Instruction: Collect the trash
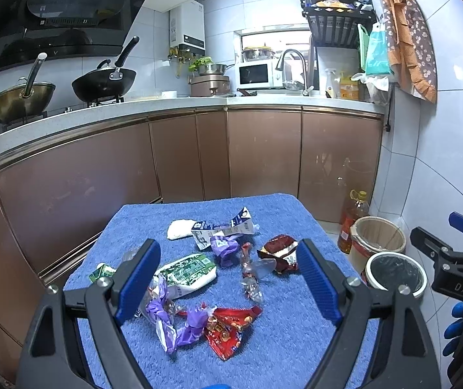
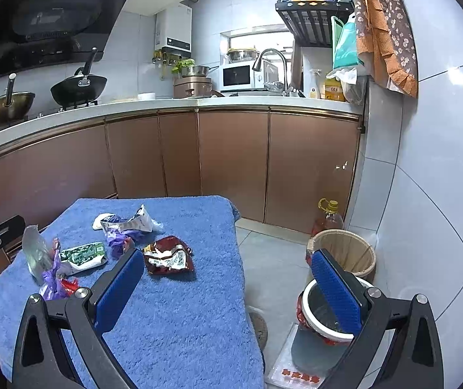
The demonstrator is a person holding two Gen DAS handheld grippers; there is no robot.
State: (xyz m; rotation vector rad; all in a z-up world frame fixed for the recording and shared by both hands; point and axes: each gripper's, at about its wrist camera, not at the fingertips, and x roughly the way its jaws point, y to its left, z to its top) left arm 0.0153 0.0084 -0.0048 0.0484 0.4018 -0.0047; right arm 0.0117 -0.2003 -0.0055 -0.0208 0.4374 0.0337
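Observation:
Several crumpled wrappers lie on a blue towel [image 1: 280, 350] over a small table. Among them are a dark red wrapper [image 1: 280, 251] [image 2: 168, 256], a green and white packet [image 1: 187, 274] [image 2: 84, 254], a bright red wrapper [image 1: 228, 327], purple wrappers [image 1: 173, 321] and a blue and white carton [image 1: 223, 228] [image 2: 131, 222]. My left gripper [image 1: 228, 278] is open and empty above the pile. My right gripper [image 2: 228, 288] is open and empty above the towel's right edge, and shows in the left wrist view [image 1: 451, 253]. A white-rimmed trash bin [image 1: 395, 274] [image 2: 320, 314] stands on the floor at the right.
A woven basket [image 1: 378, 235] [image 2: 344, 251] and an oil bottle [image 1: 354, 215] [image 2: 327, 218] stand on the floor behind the bin. Brown kitchen cabinets [image 2: 231, 155] run behind the table. A tiled wall [image 2: 425, 194] closes the right side.

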